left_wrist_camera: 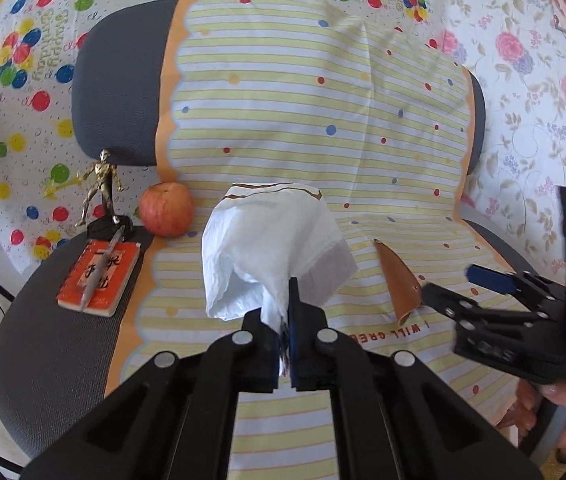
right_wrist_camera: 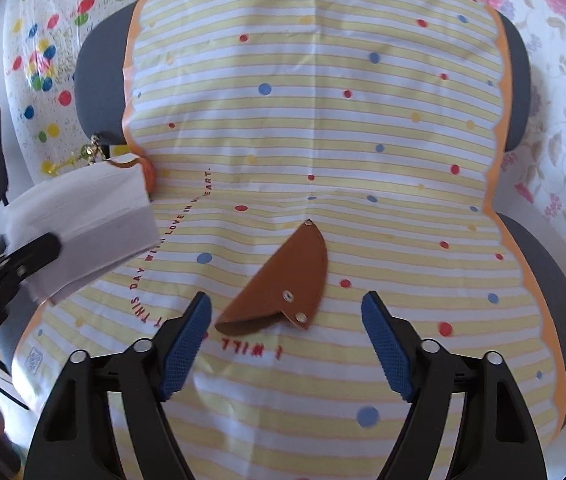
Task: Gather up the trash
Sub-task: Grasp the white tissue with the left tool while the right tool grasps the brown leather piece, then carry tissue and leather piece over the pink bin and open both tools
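My left fingers (left_wrist_camera: 283, 312) are clenched on a crumpled white tissue (left_wrist_camera: 271, 248), lifted above the striped cloth (left_wrist_camera: 283, 120) that covers the chair seat (left_wrist_camera: 63, 320), so one piece of trash is in hand. My right fingers (right_wrist_camera: 285, 320) are spread apart, gripping nothing, with the brown leather scrap (right_wrist_camera: 283, 284) lying on the cloth just beyond and between them. I judge that scrap comes next. The apple (left_wrist_camera: 166, 209), notebook (left_wrist_camera: 99, 278) and figurine (left_wrist_camera: 101, 184) sit far left, untouched.
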